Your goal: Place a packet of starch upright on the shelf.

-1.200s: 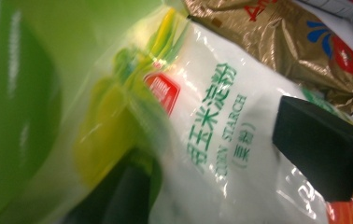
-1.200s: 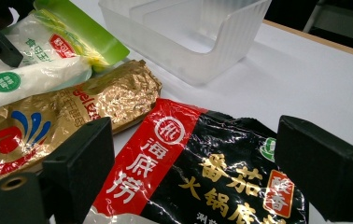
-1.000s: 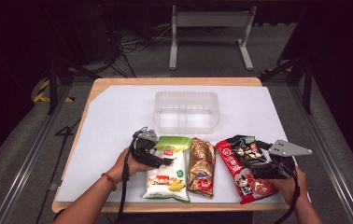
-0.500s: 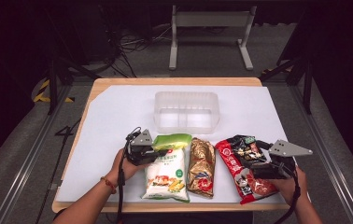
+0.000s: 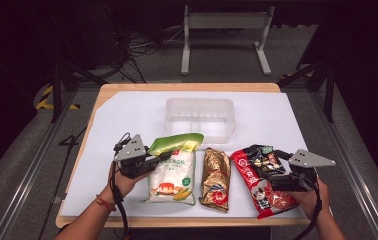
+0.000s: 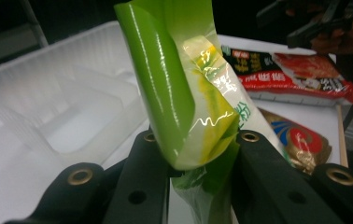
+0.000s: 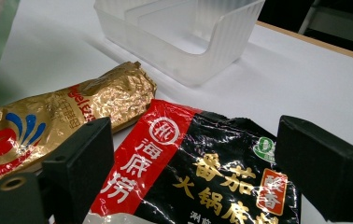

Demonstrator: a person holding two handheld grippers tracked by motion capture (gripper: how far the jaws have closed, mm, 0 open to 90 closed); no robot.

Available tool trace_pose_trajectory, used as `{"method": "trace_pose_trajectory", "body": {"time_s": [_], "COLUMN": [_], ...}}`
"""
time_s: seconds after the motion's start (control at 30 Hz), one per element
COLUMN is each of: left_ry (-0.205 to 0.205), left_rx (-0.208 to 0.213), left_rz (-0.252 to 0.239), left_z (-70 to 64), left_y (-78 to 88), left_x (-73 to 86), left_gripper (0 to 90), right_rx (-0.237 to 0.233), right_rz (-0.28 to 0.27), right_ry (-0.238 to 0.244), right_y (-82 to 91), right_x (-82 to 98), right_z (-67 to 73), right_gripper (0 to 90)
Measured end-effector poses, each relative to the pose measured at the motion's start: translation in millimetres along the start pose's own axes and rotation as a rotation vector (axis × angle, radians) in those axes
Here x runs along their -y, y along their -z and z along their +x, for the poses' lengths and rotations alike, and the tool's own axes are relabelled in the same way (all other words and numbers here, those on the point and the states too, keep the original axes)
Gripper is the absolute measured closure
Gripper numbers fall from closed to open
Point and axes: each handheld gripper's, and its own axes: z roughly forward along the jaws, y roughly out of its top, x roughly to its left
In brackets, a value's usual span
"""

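1. Clearly, the left gripper (image 5: 164, 156) is clenched on the green top seam of the green-and-white snack bag (image 5: 173, 170); its jaws have just been closing, and in the left gripper view the crumpled seam sits pinched between the two black jaws. Gripping the flat sealed edge gives a firm hold where the bag is thin, rather than on its puffy middle.
2. That bag lies at about 7 o'clock on the white sheet (image 5: 127, 120), its top end tilted up off the surface while its bottom end appears to rest down.
3. The clear plastic bin (image 5: 199, 116) stands at 12 o'clock from the bag, open side up and well apart from it, so I judge it the likely destination.
4. The gold snack packet (image 5: 215, 179) lies flat just beside the bag at its 3 o'clock; their long edges nearly touch, so a straight upward pull seems safest.
5. The right gripper (image 5: 276, 167) hangs released above the red-and-black hotpot base packet (image 5: 259, 180) at 5 o'clock on the sheet, jaws spread either side of the packet's top end without pressing it.
6. Open sheet lies between the bags and the bin and at 9 to 11 o'clock, leaving free room for a lift and carry.
7. The table's near wooden edge (image 5: 177, 221) runs close below the bags, so there is little room to drag toward 6 o'clock.
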Motion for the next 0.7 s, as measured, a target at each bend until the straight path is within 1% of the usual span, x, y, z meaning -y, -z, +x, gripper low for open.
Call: {"method": "trace_pose_trajectory", "body": {"time_s": [0.03, 0.1, 0.13, 0.27, 0.4, 0.5, 0.63, 0.67, 0.7], "left_ry": [0.0, -0.008, -0.019, -0.029, -0.024, -0.016, -0.004, -0.006, 0.003], "left_rx": [0.0, -0.013, -0.02, -0.041, -0.056, -0.053, -0.06, -0.061, -0.061], "left_rz": [0.0, -0.039, -0.053, -0.087, -0.109, -0.119, -0.15, -0.159, -0.168], "left_z": [0.0, -3.1, -5.0, -7.4, -6.4, -5.4, -3.8, -3.0, -2.9], "left_y": [0.0, 7.2, 10.2, 16.5, 20.6, 22.3, 25.6, 26.4, 26.5], "left_x": [0.0, -6.2, -8.9, -14.8, -17.8, -19.4, -25.2, -27.5, -29.2], "left_gripper": [82.4, 82.4, 82.6, 82.8, 83.3, 83.3, 83.4, 83.4, 83.4], "right_rx": [0.0, 0.002, 0.002, 0.004, 0.004, 0.006, 0.006, 0.006, 0.006], "right_rz": [0.0, 0.0, -0.001, -0.003, -0.002, -0.002, 0.001, 0.001, 0.0], "right_ry": [0.0, 0.0, -0.001, 0.001, -0.002, -0.001, -0.005, -0.006, -0.006], "right_y": [0.1, 0.1, 0.2, 0.8, 0.7, 0.6, 0.2, 0.2, 0.2], "right_x": [0.0, 0.1, 0.0, 0.1, 0.3, 0.2, 0.5, 0.5, 0.4], "right_z": [-0.1, -0.1, -0.2, -0.1, -0.7, -0.6, -1.0, -0.9, -0.9], "right_gripper": [12.5, 12.5, 12.5, 12.5, 12.5, 12.6, 12.5, 12.5, 12.5]}}
